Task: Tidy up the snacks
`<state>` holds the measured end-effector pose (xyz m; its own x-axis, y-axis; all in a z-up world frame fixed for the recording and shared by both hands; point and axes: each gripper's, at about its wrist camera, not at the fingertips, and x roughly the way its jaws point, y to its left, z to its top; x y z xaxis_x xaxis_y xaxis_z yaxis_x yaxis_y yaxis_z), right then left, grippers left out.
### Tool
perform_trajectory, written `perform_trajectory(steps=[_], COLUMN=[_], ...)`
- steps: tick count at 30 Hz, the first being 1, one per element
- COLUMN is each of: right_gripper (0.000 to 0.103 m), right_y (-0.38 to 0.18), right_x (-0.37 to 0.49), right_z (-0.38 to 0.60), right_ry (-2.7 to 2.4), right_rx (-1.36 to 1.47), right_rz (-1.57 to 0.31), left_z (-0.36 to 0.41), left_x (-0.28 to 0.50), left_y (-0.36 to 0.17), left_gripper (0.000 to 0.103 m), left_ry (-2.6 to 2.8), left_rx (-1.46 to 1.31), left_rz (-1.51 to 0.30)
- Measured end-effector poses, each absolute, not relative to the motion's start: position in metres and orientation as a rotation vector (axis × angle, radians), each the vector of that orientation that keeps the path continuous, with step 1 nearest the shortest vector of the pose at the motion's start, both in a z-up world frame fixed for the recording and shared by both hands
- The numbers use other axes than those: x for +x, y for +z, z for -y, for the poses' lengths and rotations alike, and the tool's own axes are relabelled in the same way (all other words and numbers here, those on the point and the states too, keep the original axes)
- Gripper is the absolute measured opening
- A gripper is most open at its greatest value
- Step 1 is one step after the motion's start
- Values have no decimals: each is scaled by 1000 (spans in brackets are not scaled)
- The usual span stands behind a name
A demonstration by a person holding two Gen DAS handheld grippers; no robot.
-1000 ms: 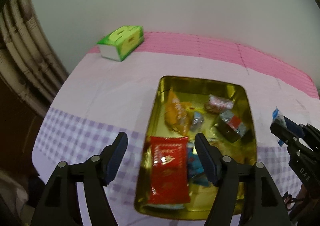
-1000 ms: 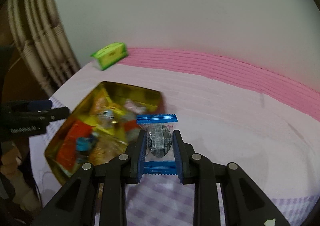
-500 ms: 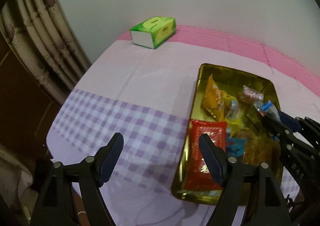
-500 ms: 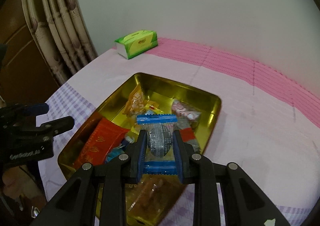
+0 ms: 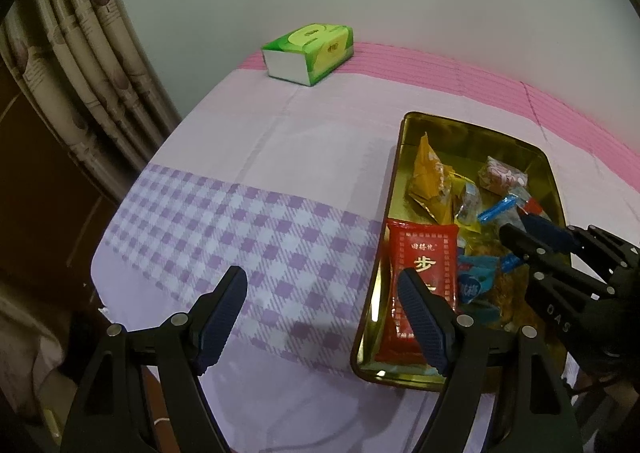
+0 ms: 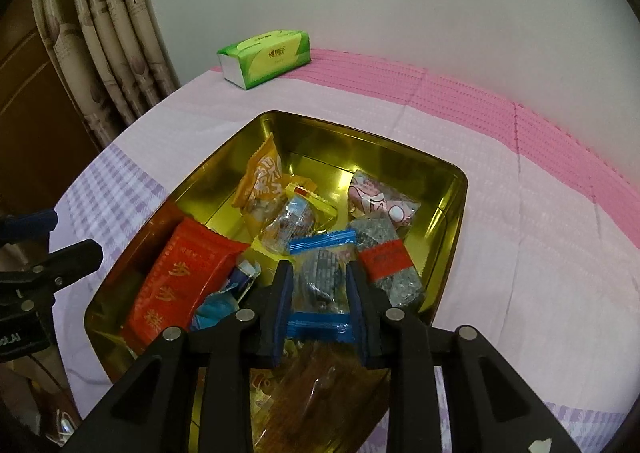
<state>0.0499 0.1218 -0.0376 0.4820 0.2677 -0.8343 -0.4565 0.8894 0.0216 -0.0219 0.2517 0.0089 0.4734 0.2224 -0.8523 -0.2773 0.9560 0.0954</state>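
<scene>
A gold tin tray (image 6: 448, 173) holds several wrapped snacks: a red packet (image 6: 180, 285), an orange packet (image 6: 262, 177), a pink packet (image 6: 380, 201). My right gripper (image 6: 320, 281) is shut on a clear snack packet with blue ends (image 6: 322, 269) and holds it over the tray's near half. It also shows in the left wrist view (image 5: 516, 231) over the tray (image 5: 452, 125). My left gripper (image 5: 320, 289) is open and empty, above the checked cloth at the tray's left edge; its right finger overlaps the red packet (image 5: 424, 253).
A green tissue box (image 5: 308, 53) stands at the table's back left, near the wall. Curtains (image 5: 80, 65) hang off the left table edge. A pink band (image 6: 440, 89) of cloth runs along the back.
My right gripper has carried the blue-ended packet from beside the tray to over it and lower. My left gripper has shifted left, off the tray.
</scene>
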Motion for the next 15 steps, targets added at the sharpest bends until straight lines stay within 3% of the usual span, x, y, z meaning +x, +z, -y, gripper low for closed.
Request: perform_trajectory(steps=[5,15], right_gripper=[54,82], right_y=[-27,-3], right_x=[42,5], right_z=[-120,-111], right_ry=[433,415], right_rx=[-216,-200], right_rz=[-948,-933], left_z=[-248,-243], left_x=[-22,-24], left_y=[9,10], left_gripper=[78,79], left_ry=[292,288], left_rx=[-50,-29], left_rz=[-1041,-1046])
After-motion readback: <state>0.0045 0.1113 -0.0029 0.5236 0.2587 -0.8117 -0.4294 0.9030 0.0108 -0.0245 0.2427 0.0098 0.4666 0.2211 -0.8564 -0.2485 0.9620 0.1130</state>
